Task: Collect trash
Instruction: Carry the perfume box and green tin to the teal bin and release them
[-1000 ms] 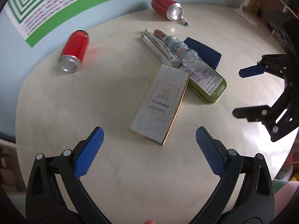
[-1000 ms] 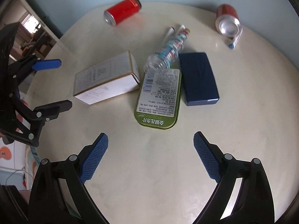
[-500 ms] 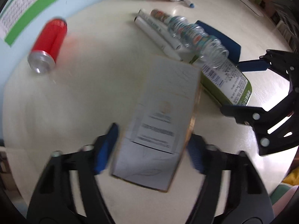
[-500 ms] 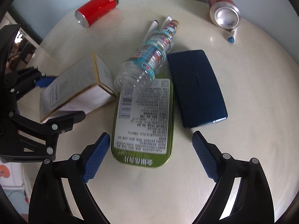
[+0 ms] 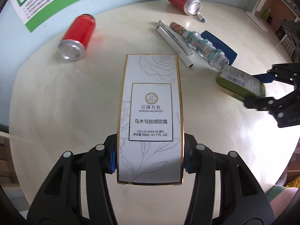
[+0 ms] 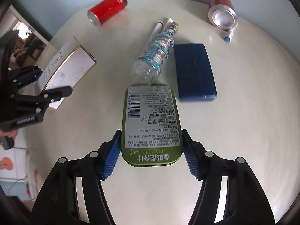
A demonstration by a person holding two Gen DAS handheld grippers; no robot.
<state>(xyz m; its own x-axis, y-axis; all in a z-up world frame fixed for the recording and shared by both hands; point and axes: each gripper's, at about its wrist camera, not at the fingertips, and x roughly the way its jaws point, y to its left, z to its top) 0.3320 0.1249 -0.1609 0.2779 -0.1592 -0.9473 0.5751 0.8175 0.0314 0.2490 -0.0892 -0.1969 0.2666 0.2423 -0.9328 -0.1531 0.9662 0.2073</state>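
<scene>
- Your left hand-held gripper (image 5: pixel 150 155) hides its blue pads behind the sides of the white perfume box (image 5: pixel 151 116); only a sliver of blue shows at the left edge, and the box's near end blocks the surface (image 5: pixel 56 112) beneath it.
- In the left view, your right hand-held gripper (image 6: pixel 151 150) is cut off at the frame edge and blurred, and the green tin (image 6: pixel 151 123) it holds is smeared there too.
- Whether either object is lifted clear of the surface cannot be told.
- Half a second ago both grippers stood wide open around their objects. Now the left one is clamped on the perfume box, and the right one has closed until its pads sit against both long sides of the tin.
- The box has swung round to line up with the left fingers.
- The clear plastic bottle (image 6: pixel 155 56), uncapped and lying on its side, has its mouth right at the tin's far end; nothing can be made out inside it.
- Two red cans (image 6: pixel 107 9) lie on their sides farther back, with white markers (image 5: pixel 174 43) and a dark blue case (image 6: pixel 194 71) beside the bottle.
</scene>
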